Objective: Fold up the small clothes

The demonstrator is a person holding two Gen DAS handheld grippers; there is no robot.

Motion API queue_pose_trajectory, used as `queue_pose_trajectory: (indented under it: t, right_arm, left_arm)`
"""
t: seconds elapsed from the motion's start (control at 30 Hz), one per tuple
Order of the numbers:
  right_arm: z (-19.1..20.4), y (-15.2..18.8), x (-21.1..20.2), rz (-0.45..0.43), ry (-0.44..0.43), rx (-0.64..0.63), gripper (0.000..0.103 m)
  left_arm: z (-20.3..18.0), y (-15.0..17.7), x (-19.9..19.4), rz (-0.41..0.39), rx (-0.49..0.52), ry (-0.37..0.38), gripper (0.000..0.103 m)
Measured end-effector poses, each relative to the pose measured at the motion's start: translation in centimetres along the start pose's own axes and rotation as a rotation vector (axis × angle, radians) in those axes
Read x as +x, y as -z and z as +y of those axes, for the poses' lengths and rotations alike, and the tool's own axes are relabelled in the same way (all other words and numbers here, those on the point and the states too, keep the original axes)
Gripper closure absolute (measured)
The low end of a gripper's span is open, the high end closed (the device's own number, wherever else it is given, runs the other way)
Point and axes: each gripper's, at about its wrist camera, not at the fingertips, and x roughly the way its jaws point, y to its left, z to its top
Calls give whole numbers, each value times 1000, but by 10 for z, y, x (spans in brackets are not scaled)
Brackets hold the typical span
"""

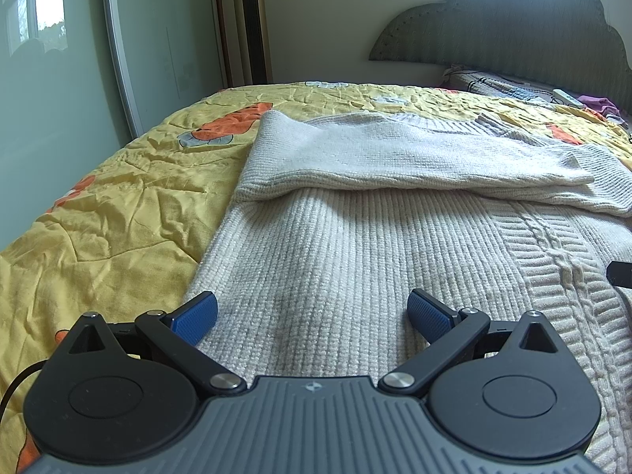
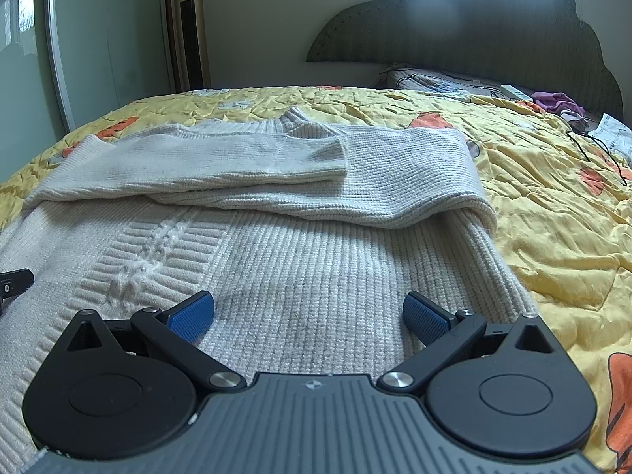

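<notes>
1. My left tongs [image 1: 312,314] are spread wide and hold nothing; their blue pads [image 1: 197,316] hover low over the near part of the cream sweater [image 1: 355,260], close to its left edge.
2. My right tongs [image 2: 308,314] are spread wide too, gripping nothing, and sit low over the sweater's near right part, not far from its right edge.
3. The sweater [image 2: 276,260] lies flat on the bed, on the yellow quilt [image 1: 118,205] with orange and pale flower prints. Its ribbed body runs toward me, with a cable-knit band [image 2: 150,260] up the middle.
4. Both sleeves are folded across the chest. In the left view, the left sleeve [image 1: 395,158] lies crosswise on top, its cuff end toward the right. In the right view, the right sleeve [image 2: 414,181] lies crosswise beneath it, folded over at the sweater's right edge.
5. The ribbed collar [image 2: 294,118] shows beyond the sleeves, at the far end of the garment.
6. At the far right edge of the left view a dark part of my other tool just shows [image 1: 620,272]; the same appears at the left edge of the right view.
7. Beyond the quilt stand a dark scalloped headboard [image 1: 513,31], a patterned pillow [image 1: 497,83], a purple cloth [image 2: 557,100], a tall tower fan [image 1: 251,23] and a pale green sliding wardrobe door [image 1: 59,79].
</notes>
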Motion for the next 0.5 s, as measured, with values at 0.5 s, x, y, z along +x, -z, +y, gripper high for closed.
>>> queue_pose_trajectory:
  t: [0.5]
  right_arm:
    - [1,1,0,0,-3,-1,0]
  left_arm:
    - [1,0,0,0,0,0,0]
